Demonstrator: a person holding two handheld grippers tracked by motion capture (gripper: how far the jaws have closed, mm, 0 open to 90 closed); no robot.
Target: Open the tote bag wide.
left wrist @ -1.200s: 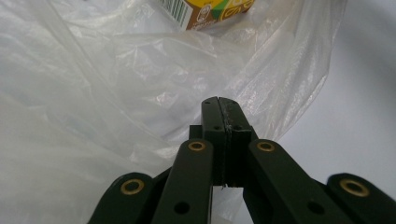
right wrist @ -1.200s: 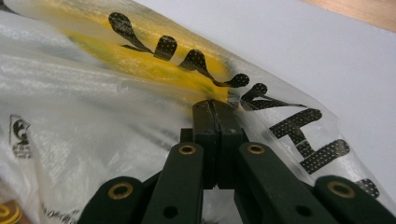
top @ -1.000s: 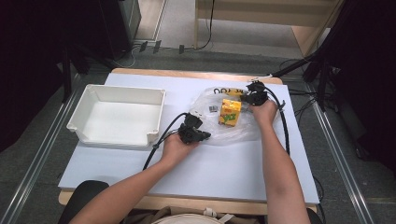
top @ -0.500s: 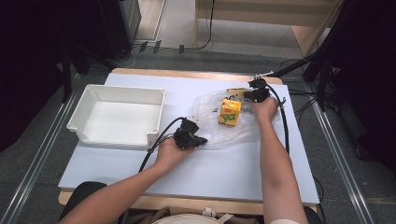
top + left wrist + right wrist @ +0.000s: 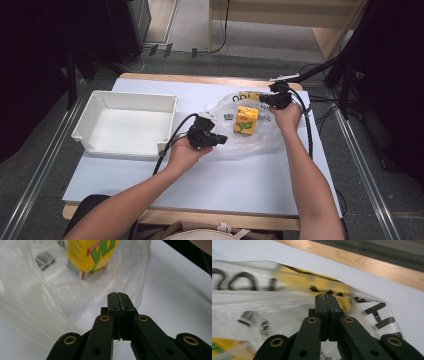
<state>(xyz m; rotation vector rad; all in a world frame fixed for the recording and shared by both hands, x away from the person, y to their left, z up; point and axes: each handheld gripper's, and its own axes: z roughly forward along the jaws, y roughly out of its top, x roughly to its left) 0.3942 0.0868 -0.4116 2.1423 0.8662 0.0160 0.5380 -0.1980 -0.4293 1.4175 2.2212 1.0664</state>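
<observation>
The clear plastic bag is gripped at opposite edges: left claw clenched on the film at 7 o'clock, right claw at 1 o'clock, apparently to spread it. The yellow carton sits inside, mid-worktop.

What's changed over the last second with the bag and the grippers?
Both grippers, left and right, have lifted the clear bag's edges, still clamped shut on the film. The yellow carton has tilted slightly inside. The white bin stayed put.
</observation>
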